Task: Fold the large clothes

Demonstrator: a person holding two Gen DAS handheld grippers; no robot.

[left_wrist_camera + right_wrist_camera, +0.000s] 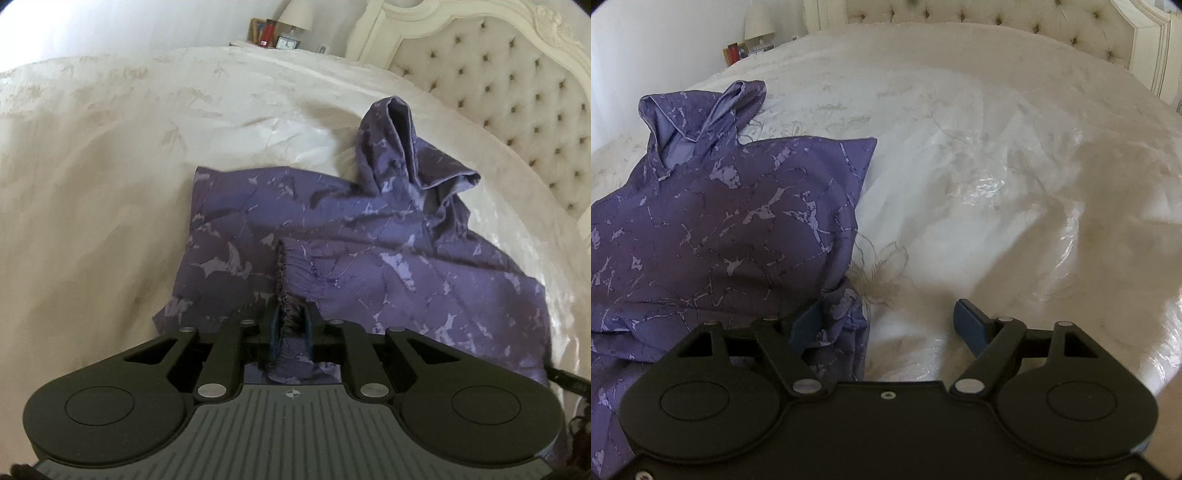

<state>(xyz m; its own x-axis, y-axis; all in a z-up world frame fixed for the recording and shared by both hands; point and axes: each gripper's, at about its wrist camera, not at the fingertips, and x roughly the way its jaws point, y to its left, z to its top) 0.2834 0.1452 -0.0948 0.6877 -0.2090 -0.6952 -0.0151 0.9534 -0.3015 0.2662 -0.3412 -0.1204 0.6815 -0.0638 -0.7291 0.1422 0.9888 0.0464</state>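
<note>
While left gripper (291, 325) jaws pinch the purple hoodie's (369, 236) gathered cuff (284, 280), right gripper (890, 325) jaws gape.

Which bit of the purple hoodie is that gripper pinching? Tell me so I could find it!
Start at the big cream bed and find the purple hoodie spread on it. The left gripper is pinching its sleeve cuff, the only gathered, crinkly band on otherwise smooth marbled cloth.

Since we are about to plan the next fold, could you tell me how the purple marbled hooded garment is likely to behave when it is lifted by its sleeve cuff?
The purple marbled hooded garment will probably sag floppily: it creases and its hood slumps. The gathered elastic cuff, pinched in the left gripper, should hold reasonably well. On the glossy cream bedspread the rest may slide along.
</note>
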